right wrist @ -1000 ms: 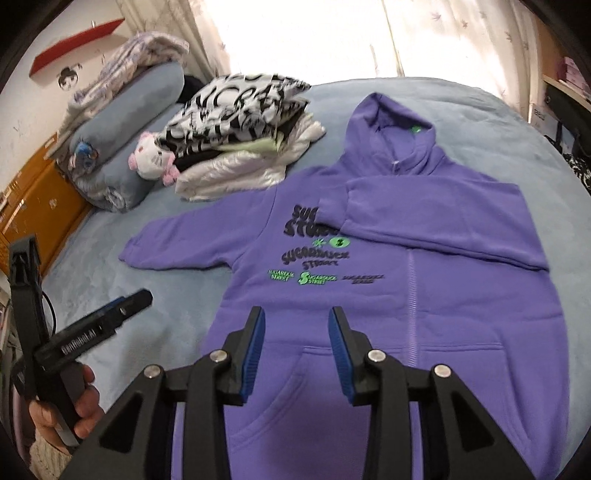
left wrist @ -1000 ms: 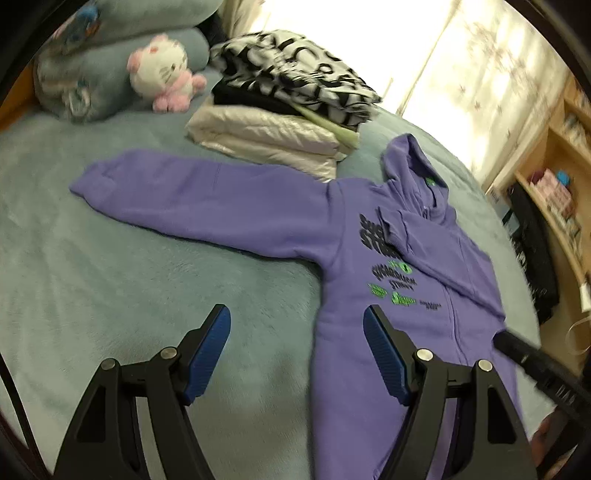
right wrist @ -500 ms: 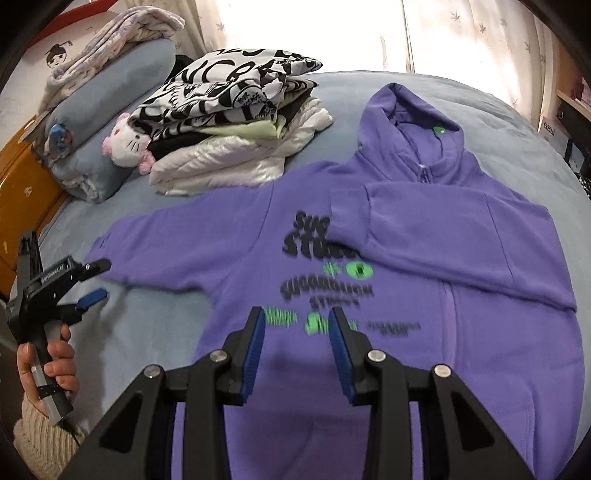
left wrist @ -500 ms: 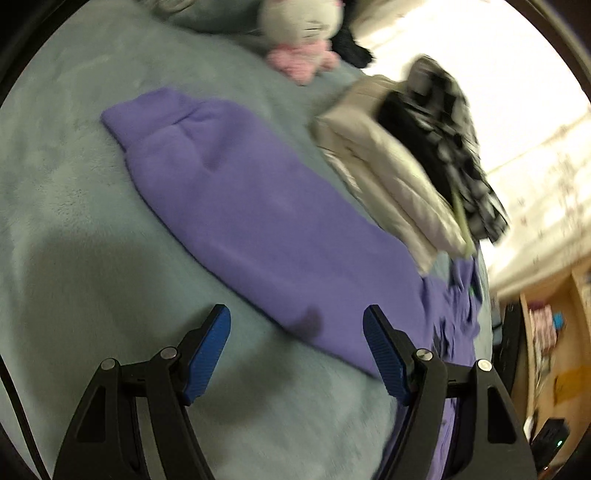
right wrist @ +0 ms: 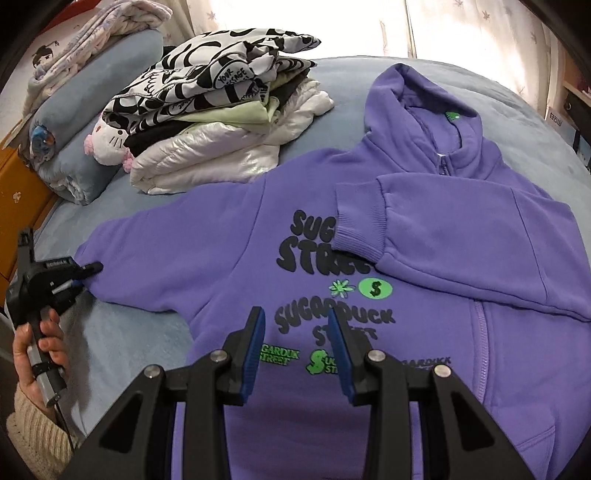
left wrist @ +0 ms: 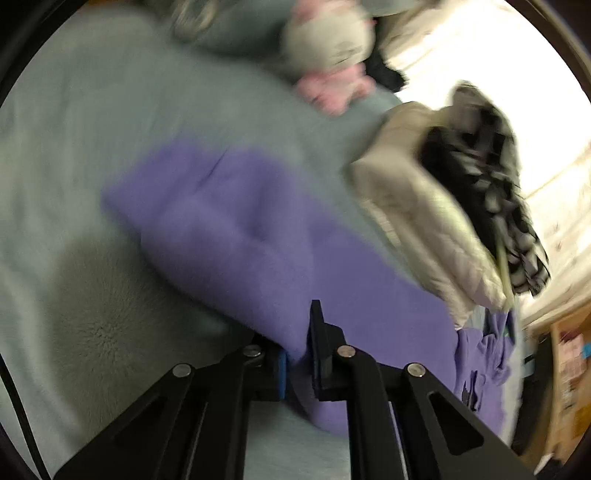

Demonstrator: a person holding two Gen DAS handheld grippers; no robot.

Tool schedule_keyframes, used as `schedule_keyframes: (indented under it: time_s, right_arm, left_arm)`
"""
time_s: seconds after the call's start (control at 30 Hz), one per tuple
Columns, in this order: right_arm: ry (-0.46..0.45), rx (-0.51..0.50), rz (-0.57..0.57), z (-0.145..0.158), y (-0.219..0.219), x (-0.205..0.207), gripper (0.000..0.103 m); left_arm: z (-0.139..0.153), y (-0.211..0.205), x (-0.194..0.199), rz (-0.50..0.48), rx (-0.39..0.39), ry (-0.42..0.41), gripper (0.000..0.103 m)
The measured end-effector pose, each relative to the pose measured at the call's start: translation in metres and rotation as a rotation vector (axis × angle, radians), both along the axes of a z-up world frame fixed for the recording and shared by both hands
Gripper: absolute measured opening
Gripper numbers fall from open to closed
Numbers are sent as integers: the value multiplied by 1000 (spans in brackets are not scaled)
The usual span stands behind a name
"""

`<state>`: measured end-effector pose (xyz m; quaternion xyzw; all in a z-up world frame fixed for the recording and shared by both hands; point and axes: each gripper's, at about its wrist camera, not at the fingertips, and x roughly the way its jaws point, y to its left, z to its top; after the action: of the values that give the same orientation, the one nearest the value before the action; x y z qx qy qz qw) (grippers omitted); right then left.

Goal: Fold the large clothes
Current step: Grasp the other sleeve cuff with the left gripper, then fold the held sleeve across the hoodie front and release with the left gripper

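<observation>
Hoodie (right wrist: 424, 288) flat, hood pointing away; left gripper (left wrist: 297, 354) pinches sleeve; right gripper (right wrist: 295, 350) part-open, empty.

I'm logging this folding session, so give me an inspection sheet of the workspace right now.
Surface: blue-grey fleece bed cover, soft.
Job's things: purple hoodie lies face up; one sleeve already folded across the chest, the other sleeve spread out sideways.
Clutter: stack of folded clothes, plush toy, rolled blankets.
Grippers: left claw shut on the spread sleeve's cuff edge; right claw parted above the chest print, holding nothing.
Cables: thin cord below the hand.
Surroundings: curtained window, wooden shelves.
</observation>
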<state>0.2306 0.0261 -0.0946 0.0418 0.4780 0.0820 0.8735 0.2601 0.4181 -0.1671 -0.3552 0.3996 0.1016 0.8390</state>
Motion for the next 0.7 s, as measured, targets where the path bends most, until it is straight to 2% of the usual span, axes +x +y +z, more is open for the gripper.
schedule_keyframes:
  time_s: [0.1,0.2,0.27,0.37,0.47,0.53,0.63,0.67,0.7]
  right_arm:
    - [-27,21,-19,11,-16,-7,35]
    - [-55,28,-48,22,-36,-14,35]
    - [-72,47,-82,31,-58,-21,35]
    - [-89,72,-129,39,-88,-30,36]
    - [-104,83,-185,46,-123,-41,36]
    - [-104,83,-223,47,-146,-48,36]
    - [-95,80,-275,44,-177,-59,36]
    - [-91,79,-288,43,-185,-62,36]
    - [-89,76,-302,41,-196,-66,36]
  left_arm:
    - [56,-45,-2,-81,78,-104,7]
    - [119,-114,-4,-214,158,-226,7]
    - [149,-162,-8,-315,177,-290,7]
    - [171,-232,-10,-445,197,-346,7]
    - [169,-308,-12,-572,240,-354,7]
    - [146,-357,-8,-661,250,-306,8]
    - [98,-406,-7,-765,271,-186,26]
    - [85,-417,-8,-788,282,-150,38]
    - [72,-426,-10,-812,294,-111,57]
